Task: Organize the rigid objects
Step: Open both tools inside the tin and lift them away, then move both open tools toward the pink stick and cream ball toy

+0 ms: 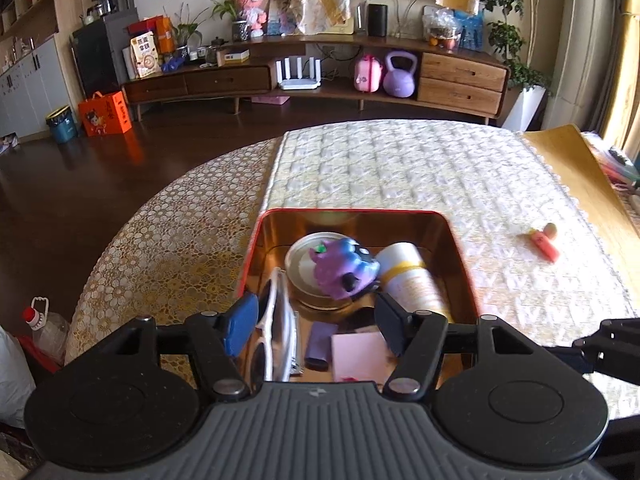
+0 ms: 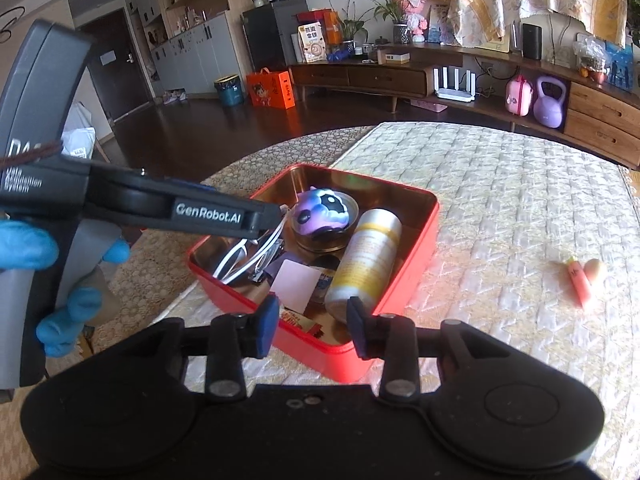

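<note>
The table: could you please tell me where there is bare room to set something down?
The quilted cloth lies bare beyond the red tin, and between it and the orange marker. The tin itself is crowded: purple toy, bottle, glasses.

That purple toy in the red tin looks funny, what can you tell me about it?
The purple toy is a small rounded figure, glossy like plastic or soft vinyl, shaded purple to blue with pale speckles. It has dark patches ringed in white, a dark snout-like knob, and a green spot on top. It sits tilted on a round metal lid at the far end of the red tin, with a white and yellow bottle close beside it. Neither gripper touches it.
</note>
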### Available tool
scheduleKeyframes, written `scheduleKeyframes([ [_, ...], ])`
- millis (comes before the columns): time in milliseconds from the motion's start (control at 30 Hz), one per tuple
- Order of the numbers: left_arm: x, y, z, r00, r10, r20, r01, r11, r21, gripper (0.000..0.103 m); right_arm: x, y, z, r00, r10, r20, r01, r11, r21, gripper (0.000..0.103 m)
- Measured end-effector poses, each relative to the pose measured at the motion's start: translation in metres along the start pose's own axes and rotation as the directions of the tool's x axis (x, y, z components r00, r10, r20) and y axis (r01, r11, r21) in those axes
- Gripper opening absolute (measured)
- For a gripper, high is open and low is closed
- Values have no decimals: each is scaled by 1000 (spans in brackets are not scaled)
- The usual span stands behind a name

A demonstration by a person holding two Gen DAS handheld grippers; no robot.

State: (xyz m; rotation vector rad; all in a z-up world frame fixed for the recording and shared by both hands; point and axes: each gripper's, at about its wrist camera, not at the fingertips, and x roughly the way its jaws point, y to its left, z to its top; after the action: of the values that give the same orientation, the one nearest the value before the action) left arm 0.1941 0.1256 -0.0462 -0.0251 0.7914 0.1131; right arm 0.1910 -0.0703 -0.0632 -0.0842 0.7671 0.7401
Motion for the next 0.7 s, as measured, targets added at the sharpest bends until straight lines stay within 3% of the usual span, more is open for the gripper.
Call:
scheduleKeyframes([
  [200,-17,-14,-4,999,-36,16,36,999,9,64,-21,-3,-1,1000,-13,15,13,1000,6,51],
  [267,-22,-19,-5,999,-48,22,48,999,8,64,-29,-3,-2,1000,-5,24,5,1000,8,63],
  [700,-46,-54,-8,993,-106,54,105,994,22,71,-73,-21,-13,997,-18,73,16,1000,25,85],
])
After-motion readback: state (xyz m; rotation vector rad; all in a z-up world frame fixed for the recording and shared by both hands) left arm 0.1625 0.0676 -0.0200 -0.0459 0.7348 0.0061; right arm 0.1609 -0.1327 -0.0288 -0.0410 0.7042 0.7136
